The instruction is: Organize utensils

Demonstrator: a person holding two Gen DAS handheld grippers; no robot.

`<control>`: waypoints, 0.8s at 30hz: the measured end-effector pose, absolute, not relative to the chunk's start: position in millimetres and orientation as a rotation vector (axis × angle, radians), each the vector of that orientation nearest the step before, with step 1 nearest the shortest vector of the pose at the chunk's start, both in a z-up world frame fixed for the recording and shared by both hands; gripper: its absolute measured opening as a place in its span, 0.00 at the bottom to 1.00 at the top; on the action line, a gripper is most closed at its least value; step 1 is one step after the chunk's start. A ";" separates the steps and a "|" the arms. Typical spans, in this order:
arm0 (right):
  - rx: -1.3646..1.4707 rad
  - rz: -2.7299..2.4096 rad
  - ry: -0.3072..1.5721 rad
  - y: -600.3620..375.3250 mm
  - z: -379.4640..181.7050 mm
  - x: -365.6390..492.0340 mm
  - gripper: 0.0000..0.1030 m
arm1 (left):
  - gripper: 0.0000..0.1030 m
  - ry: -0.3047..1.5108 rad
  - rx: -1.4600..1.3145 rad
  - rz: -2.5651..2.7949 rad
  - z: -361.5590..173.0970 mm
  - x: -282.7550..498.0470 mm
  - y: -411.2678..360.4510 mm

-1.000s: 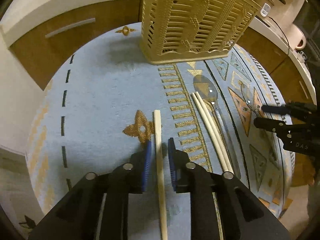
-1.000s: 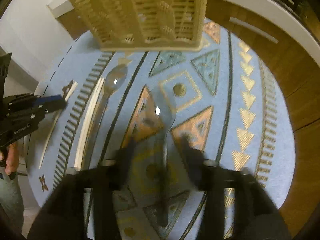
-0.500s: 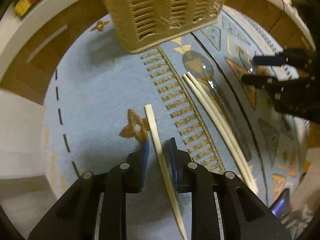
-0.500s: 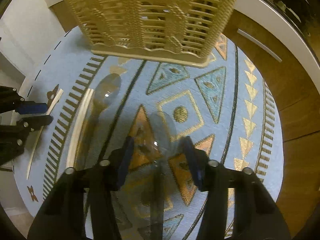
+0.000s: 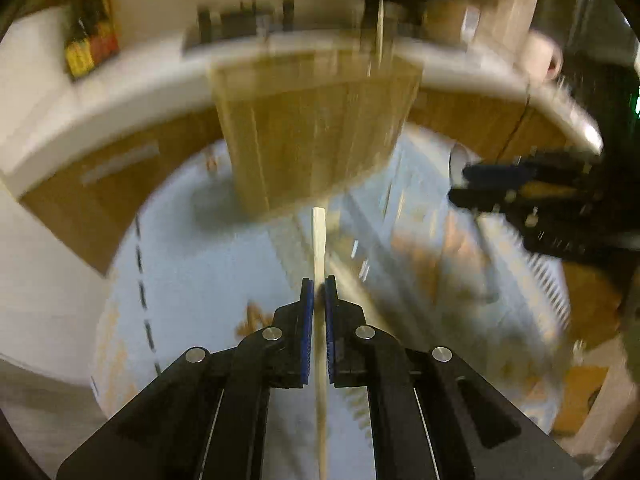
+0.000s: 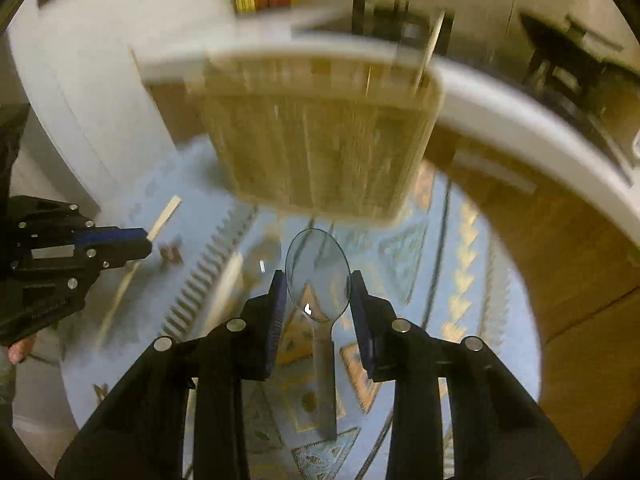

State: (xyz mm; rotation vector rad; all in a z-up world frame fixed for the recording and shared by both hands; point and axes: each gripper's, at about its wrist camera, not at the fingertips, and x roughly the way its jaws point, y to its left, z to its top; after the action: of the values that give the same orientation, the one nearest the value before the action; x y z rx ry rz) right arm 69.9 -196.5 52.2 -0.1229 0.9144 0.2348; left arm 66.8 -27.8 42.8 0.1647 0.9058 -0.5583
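While fingers (image 5: 306,312) pinch chopstick (image 5: 319,240), spoon (image 6: 318,276) sits between pads (image 6: 278,308).

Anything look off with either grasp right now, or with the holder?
One thing: the right gripper clamps the spoon across its bowl, not its handle, an awkward hold. The left gripper pinches a chopstick cleanly. The basket holder stands upright; heavy motion blur hides finer detail.

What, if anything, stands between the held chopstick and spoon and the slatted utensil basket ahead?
Nothing visible. The left gripper is shut on the chopstick, the right gripper on the spoon. Both point at the basket, with only open air and patterned mat between. Motion blur hides fine detail.
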 end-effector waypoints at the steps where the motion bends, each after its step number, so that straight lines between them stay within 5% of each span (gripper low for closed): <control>1: -0.116 0.236 0.865 -198.2 66.7 65.4 0.28 | 0.03 0.852 0.130 -0.567 58.0 63.9 -25.4; 3: -0.098 0.240 0.786 -202.1 89.2 63.4 0.27 | 0.03 0.739 0.069 -0.575 89.0 57.1 -23.0; 4: -0.090 0.242 0.754 -203.0 98.4 61.3 0.10 | 0.03 0.698 0.050 -0.575 100.1 58.7 -23.4; 5: -0.084 0.246 0.722 -204.3 108.2 60.7 0.05 | 0.03 0.651 0.028 -0.570 112.9 57.4 -20.6; 11: -0.041 0.284 0.648 -210.9 141.6 75.3 0.05 | 0.03 0.481 -0.065 -0.572 167.9 67.7 -31.9; 17: 0.027 0.337 0.767 -230.4 107.9 82.7 0.06 | 0.04 0.477 -0.084 -0.567 155.3 75.4 -26.4; 20: 0.048 0.381 0.869 -234.5 83.9 86.1 0.25 | 0.04 0.510 -0.122 -0.575 144.9 79.4 -13.7; 22: 0.007 0.378 0.928 -229.4 66.1 90.6 0.56 | 0.04 0.524 -0.131 -0.575 137.1 82.7 -8.4; 24: -0.068 0.377 0.967 -216.8 49.4 93.9 0.56 | 0.04 0.530 -0.122 -0.573 133.7 82.7 -7.0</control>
State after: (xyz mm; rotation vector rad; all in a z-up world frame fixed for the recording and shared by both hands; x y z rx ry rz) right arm 93.9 -216.8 49.4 -0.0679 0.9668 0.3774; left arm 82.7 -7.0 133.7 -0.1223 0.5300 -0.5731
